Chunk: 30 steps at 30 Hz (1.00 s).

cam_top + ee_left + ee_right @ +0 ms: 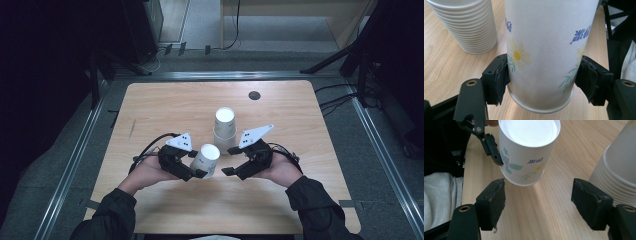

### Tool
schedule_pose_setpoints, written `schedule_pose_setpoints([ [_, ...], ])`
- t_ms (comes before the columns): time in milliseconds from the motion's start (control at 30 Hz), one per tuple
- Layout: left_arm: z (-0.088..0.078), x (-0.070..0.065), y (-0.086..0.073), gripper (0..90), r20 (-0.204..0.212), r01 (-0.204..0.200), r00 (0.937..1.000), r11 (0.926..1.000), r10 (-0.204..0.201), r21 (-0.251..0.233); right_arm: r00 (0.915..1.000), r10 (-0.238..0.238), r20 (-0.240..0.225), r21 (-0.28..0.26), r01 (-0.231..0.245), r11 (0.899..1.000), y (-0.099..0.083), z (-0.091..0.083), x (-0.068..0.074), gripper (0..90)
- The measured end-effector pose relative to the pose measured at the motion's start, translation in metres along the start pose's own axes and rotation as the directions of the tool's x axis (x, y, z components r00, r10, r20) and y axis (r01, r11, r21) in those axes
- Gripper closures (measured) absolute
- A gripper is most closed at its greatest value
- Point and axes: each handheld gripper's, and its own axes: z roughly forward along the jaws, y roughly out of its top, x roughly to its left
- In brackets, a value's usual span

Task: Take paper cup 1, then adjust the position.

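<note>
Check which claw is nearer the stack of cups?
Right. The right claw sits open just below the stack of cups; the left claw, shut on the single cup, is farther, down-left of the stack.

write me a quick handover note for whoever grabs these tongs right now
Left tongs: shut on the single paper cup, pads pressing both sides near its base; cup is tilted, mouth up.
Right tongs: open, nothing between the pads, beside that cup.
Cup stack: upside down on the table, just behind the tongs.
Done: one cup is apart from the stack and gripped.
Left: probably set that cup down upright somewhere, then take the next one.
</note>
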Motion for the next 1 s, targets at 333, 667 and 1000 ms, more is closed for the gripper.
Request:
schedule_pose_setpoints([
  [333,0.004,-0.005,0.005,30.8,-0.005,-0.050,0.9987,0.9923,0.051,0.114,0.9998,-0.007,0.017,0.018,0.007,1.000,-0.006,0.008,0.008,29.0],
  [667,0.015,-0.013,0.011,30.6,-0.009,-0.125,0.9915,0.9680,0.130,0.218,0.9991,-0.036,-0.023,0.002,0.036,0.999,-0.004,0.017,0.010,28.8],
  [1000,0.026,-0.020,0.010,29.9,0.007,-0.170,0.9845,0.9459,0.175,0.276,0.9936,-0.083,-0.077,0.010,0.084,0.996,0.004,0.035,0.013,29.9],
])
